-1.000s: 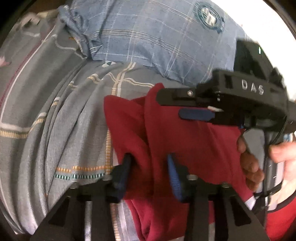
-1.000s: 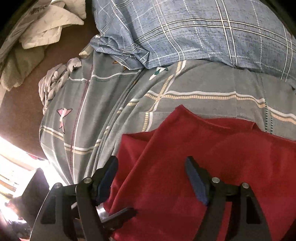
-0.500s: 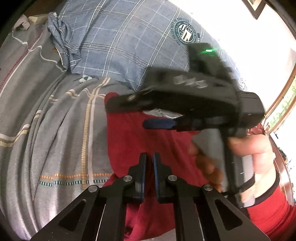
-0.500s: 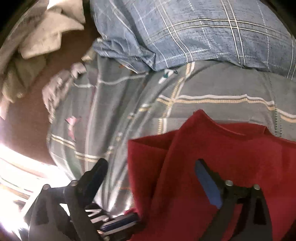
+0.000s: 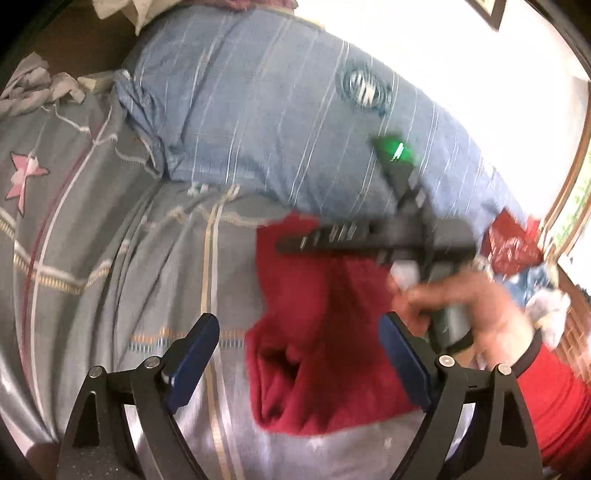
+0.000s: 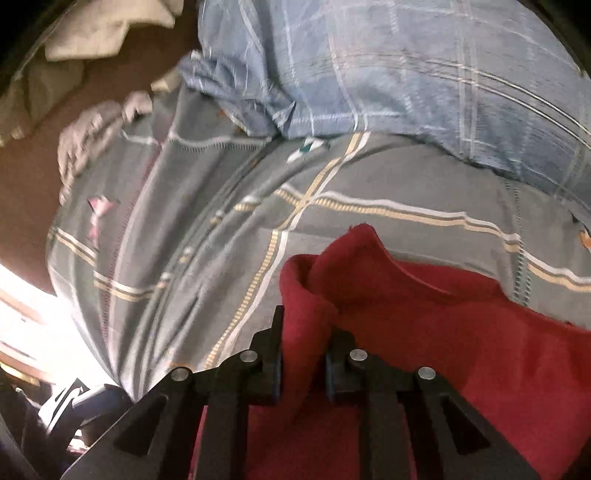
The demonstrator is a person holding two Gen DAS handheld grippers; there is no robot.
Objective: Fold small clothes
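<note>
A dark red garment (image 5: pixel 325 332) lies partly folded on the grey checked bedspread (image 5: pixel 110 258). My left gripper (image 5: pixel 299 354) is open and empty, its blue-padded fingers (image 5: pixel 192 354) spread just above the garment's near edge. In the right wrist view my right gripper (image 6: pixel 303 350) is shut on a raised fold of the red garment (image 6: pixel 443 339) at its left edge. The right gripper also shows, blurred, in the left wrist view (image 5: pixel 295 243), over the garment's far side.
A blue checked pillow (image 5: pixel 277 122) lies just beyond the garment. Crumpled pale cloths (image 6: pixel 81 33) lie at the far left by the bed's edge. Another red item (image 5: pixel 513 243) and a window frame are at the right.
My left gripper was shut on the red garment half a second ago and has let go and opened wide. My right gripper was open and has shut on the garment's left fold.
</note>
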